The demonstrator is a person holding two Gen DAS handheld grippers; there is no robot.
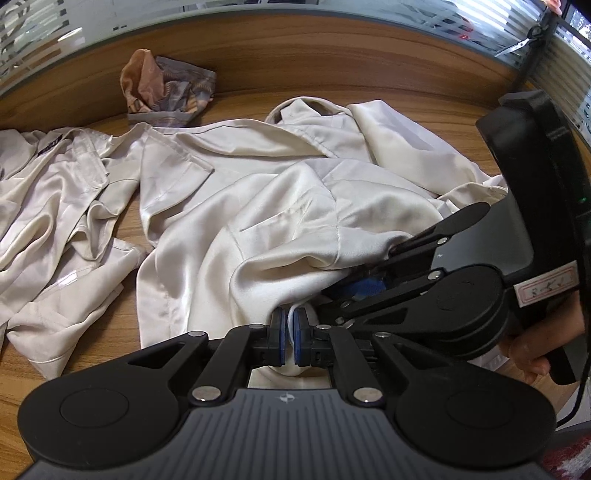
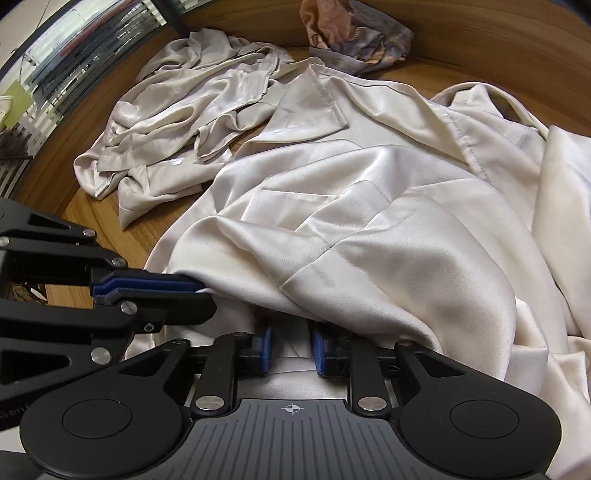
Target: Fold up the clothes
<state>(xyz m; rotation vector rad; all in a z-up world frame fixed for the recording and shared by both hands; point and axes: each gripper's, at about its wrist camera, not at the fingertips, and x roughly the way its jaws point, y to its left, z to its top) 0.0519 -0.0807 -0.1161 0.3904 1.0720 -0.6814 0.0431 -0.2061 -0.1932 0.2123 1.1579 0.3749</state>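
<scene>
**Wooden tabletop, satin shirt mid-fold, both tongs at the near hem**

Wood-grain table [image 1: 332, 66] is seen under frosted glass partitions along the top of the frame; scissors [image 1: 517, 46] hang at upper right.

Cream satin shirt [image 1: 266, 192] is spread across frame centre, collar toward the top, hem bunched at the bottom edge. Left gripper [image 1: 290, 326]: jaws nearly together, a thin fold of white cloth pinched between the pads [image 1: 279, 332]. Right gripper [image 2: 291, 350]: jaws a little apart, fabric lying between them, pads apparently not pressing on it. In the left view it is seen at right, tips buried under the shirt's edge.

Judgement: hem is being gripped or let go for a fold. Satin is slippery, so a firm pinch on both corners is advised, tension kept even, the lift kept low.

A second cream garment [image 2: 177, 122] is crumpled at upper left of the right view; a patterned peach-grey piece [image 2: 354, 33] is balled at top centre.
</scene>
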